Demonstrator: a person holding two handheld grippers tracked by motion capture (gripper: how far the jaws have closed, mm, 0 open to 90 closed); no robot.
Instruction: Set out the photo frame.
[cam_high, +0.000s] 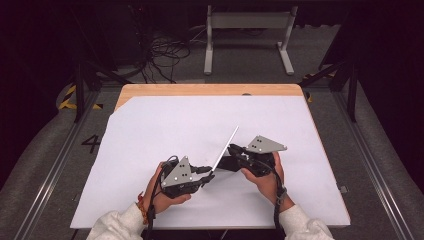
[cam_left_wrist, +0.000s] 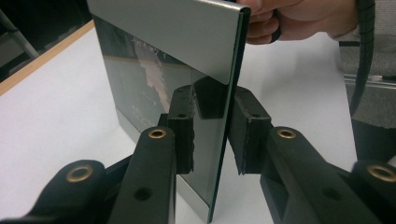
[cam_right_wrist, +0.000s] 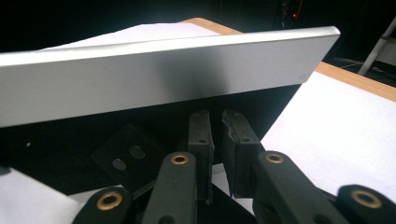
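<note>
above the white sheet (cam_high: 150, 130) that covers the wooden table (cam_high: 210, 89), we hold a thin tablet-like panel (cam_high: 225, 148), silver-backed with a dark glass face, tilted up off the surface between our two grippers. our left gripper (cam_high: 205, 176) meets its near lower edge; in the left gripper view the panel (cam_left_wrist: 187, 60) stands edge-on between the jaws, one pad against the glass, the other just beside the silver back with a sliver of gap, so we judge the grip loose or not yet closed. our right gripper (cam_high: 234, 150) sits against the panel's other side. in the right gripper view the jaws are drawn nearly together below the silver edge (cam_right_wrist: 187, 70), and we cannot tell whether they pinch anything. the risk, as we read it: smooth glass and metal offer little friction, so a light or uneven squeeze could let the panel slip, twist and drop flat onto the table, while too hard a clamp could stress the glass.
</note>
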